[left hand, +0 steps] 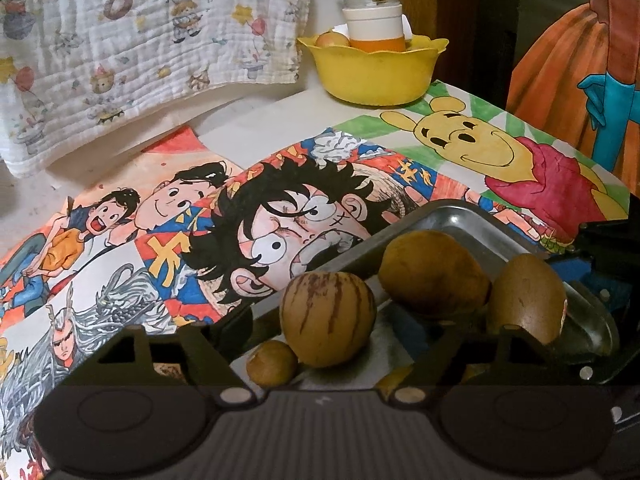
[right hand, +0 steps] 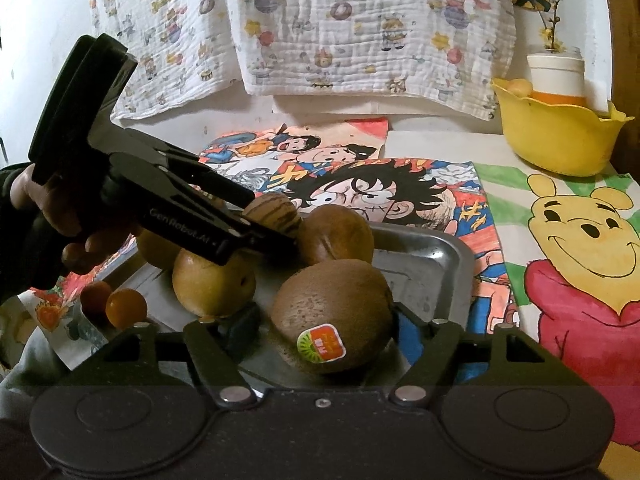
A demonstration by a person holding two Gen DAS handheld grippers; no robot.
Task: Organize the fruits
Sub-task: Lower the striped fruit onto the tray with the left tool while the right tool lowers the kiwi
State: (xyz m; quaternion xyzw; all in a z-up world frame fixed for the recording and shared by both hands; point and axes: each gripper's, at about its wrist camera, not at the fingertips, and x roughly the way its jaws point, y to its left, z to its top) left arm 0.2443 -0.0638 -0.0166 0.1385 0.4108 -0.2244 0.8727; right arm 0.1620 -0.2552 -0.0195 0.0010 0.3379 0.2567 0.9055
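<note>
Stickered kiwi (right hand: 334,316) and striped melon (left hand: 328,318) share metal tray (right hand: 434,258).

Both wrist views close, angled down over metal tray (left hand: 448,216); shared: tray, yellow bowl (right hand: 560,148) behind.

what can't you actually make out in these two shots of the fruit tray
- Left wrist view: the near end of the metal tray, hidden behind the left gripper body.
- Right wrist view: the fruit under the left gripper, partly covered by its fingers.
- Both views: the yellow bowl's contents, mostly hidden by its wall and the cup.
- Kiwi sticker text: too small.
</note>
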